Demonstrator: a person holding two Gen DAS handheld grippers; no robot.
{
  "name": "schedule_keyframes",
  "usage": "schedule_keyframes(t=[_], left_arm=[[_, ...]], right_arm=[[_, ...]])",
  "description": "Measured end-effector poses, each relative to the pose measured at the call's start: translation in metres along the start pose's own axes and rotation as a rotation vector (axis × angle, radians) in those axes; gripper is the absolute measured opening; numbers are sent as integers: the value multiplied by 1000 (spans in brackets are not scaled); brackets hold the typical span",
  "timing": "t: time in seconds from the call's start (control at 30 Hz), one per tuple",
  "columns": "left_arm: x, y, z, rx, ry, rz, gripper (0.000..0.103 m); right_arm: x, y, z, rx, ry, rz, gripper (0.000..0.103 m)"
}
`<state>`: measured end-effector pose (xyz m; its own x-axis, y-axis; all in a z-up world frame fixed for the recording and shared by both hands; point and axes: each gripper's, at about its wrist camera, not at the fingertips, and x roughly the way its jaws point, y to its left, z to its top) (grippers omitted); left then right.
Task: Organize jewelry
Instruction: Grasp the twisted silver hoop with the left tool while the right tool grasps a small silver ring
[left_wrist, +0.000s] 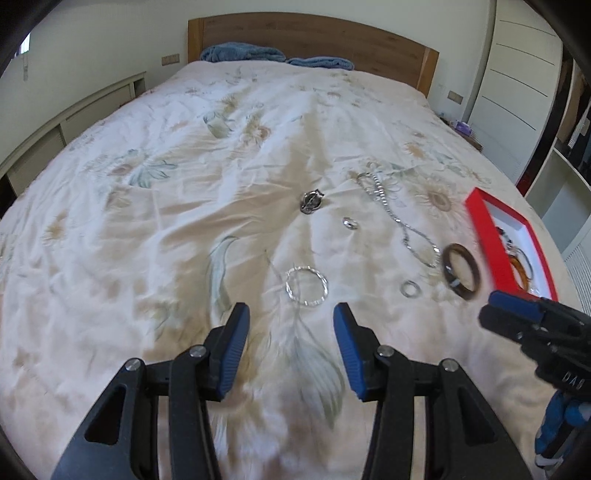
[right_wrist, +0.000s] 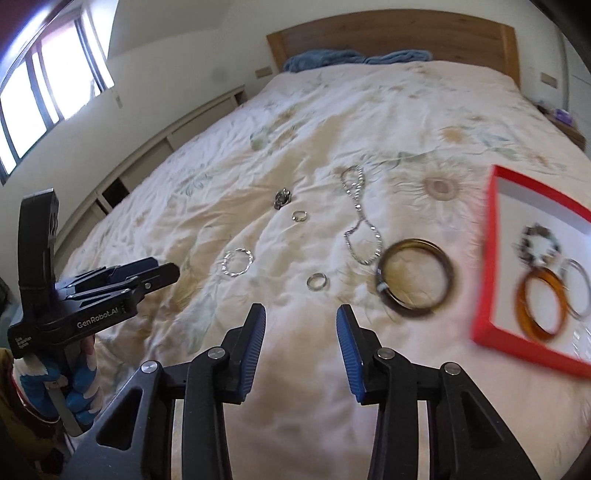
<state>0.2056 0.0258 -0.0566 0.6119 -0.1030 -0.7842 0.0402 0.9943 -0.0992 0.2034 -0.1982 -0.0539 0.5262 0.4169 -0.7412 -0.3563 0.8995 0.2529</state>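
A: What sits in the red box (right_wrist: 484, 258)?

B: An amber bangle (right_wrist: 541, 308), a beaded bracelet (right_wrist: 540, 240) above it and a thin silver bangle (right_wrist: 576, 291) to its right, all on the white lining. The box lies on the bed (left_wrist: 147, 229) near its right edge. Its near corner is blurred, and the right wrist view cuts it off at the right, so anything further in there I cannot make out.

A: And the loose jewelry?

B: It is spread on the floral bedspread. A dark brown bangle (right_wrist: 415, 278) lies just beside the box, ahead and a little right of the right tongs (right_wrist: 301, 314). A small silver ring (right_wrist: 317, 281) is straight ahead of those tongs. A twisted silver hoop (left_wrist: 306, 286) lies just ahead of the left tongs (left_wrist: 291, 314). Farther up lie a silver chain (left_wrist: 399, 218), another small ring (left_wrist: 349, 223) and a small dark metal piece (left_wrist: 312, 201) whose shape is too small to tell.

A: Are the tongs gripping anything?

B: No. Both pairs stand parted with only bedspread between the blue pads (left_wrist: 234, 350); nothing is touched.

A: Anything else obscured?

B: The left tongs show from the side in the right view, held by a hand in a blue and white glove (right_wrist: 79, 391), half cut off by the frame's edge.
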Motion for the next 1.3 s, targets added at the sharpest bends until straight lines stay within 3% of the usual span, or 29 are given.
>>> schedule_keyframes(t=[0.27, 0.5, 0.87, 1.3], left_arm=[[65, 4, 12, 8, 52, 14, 33], [88, 7, 8, 3, 86, 12, 30], [93, 2, 3, 37, 77, -17, 7], [53, -2, 4, 20, 54, -28, 4]], right_arm=[[55, -9, 14, -23, 42, 4, 35], [83, -10, 18, -59, 67, 1, 31], [106, -4, 13, -142, 106, -47, 21], [63, 4, 12, -106, 63, -23, 20]])
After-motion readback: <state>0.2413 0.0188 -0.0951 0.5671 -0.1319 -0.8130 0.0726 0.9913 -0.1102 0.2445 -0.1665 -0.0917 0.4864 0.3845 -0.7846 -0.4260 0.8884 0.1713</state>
